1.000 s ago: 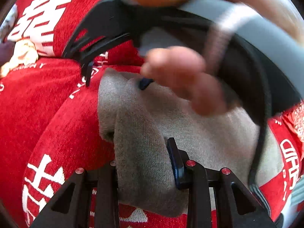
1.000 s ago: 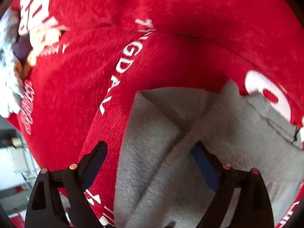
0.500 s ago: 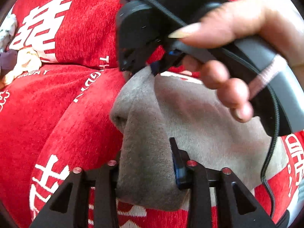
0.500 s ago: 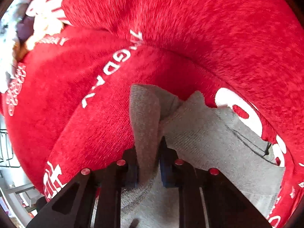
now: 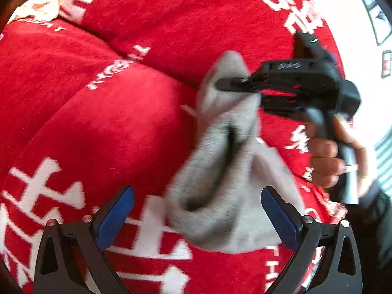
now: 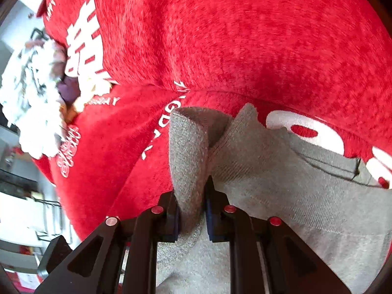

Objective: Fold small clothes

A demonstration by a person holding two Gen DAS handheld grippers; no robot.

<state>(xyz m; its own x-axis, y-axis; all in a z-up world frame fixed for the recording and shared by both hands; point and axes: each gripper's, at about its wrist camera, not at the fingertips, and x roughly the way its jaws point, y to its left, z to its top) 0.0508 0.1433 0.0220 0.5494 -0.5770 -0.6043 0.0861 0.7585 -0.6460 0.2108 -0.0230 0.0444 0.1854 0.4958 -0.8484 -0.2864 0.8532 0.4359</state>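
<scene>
Having let go, our left gripper (image 5: 197, 216) is gaping wide while our right gripper (image 6: 192, 212) is pinching the half-folded grey garment (image 6: 257, 166).

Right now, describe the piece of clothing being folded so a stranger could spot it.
Find the red blanket with white lettering. On it lies a small grey knit garment, pinched by the right gripper. It is the only plain grey thing there.

The sock (image 5: 220, 171) lies on the blanket (image 5: 98, 122) between the left claw's (image 5: 196, 210) spread fingers — a crumpled clothes pile (image 6: 31, 93) sits far left.
</scene>
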